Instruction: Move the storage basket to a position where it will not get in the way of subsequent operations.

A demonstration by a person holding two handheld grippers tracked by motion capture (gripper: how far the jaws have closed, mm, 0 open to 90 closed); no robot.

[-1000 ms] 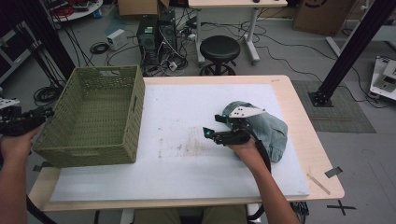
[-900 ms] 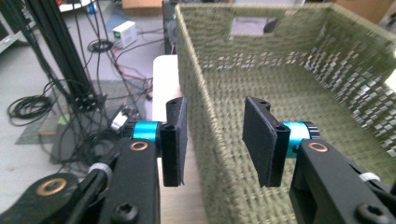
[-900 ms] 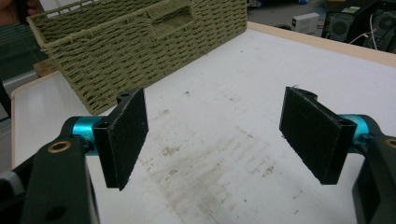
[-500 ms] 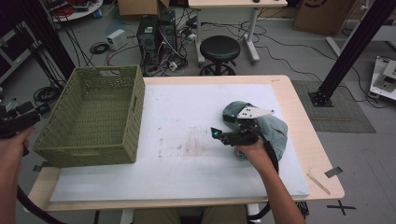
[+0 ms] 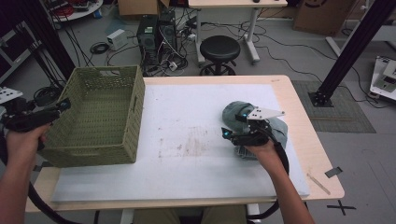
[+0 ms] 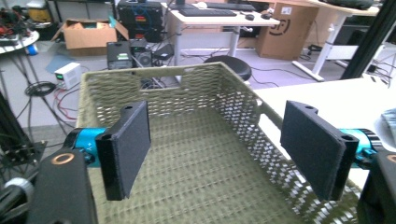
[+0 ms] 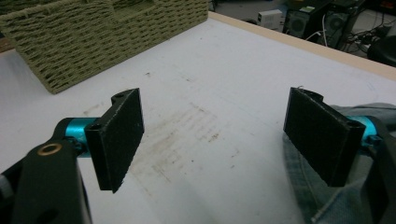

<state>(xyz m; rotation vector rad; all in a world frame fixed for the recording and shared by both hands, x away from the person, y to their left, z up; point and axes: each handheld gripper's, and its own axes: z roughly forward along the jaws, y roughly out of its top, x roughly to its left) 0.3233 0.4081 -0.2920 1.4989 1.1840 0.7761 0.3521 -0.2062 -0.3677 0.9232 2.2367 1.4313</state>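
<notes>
Since the earlier frames, the left tongs [image 5: 64,103] have lifted off the left outer side of the woven basket [image 5: 100,119] and now hover at its left rim, while the right tongs [image 5: 226,134] have slid a little toward the person's side of the denim garment [image 5: 280,128].

At the far left of the high view, the person's left hand [image 5: 21,140] grips the left tongs just outside the basket's left wall, jaws aimed over the rim. Those jaws have just been opening, and in the left gripper view they stand spread wide with nothing between the pads [image 6: 128,147]; beyond them lies the basket's olive mesh floor [image 6: 196,172].

The basket sits on the left part of the white worktop [image 5: 187,116], its left edge hanging past the white sheet. A patch of brownish smudges [image 5: 191,144] marks the middle of the sheet, between basket and garment.

Right of the smudges, the right hand [image 5: 261,150] holds the right tongs at the near left edge of the crumpled blue denim garment, which rests on the right part of the worktop, well apart from the basket. In the right gripper view the jaws are spread, pinching nothing; the left pad [image 7: 119,135] hangs over bare sheet and the right pad [image 7: 322,135] over the denim's edge [image 7: 303,186].
</notes>
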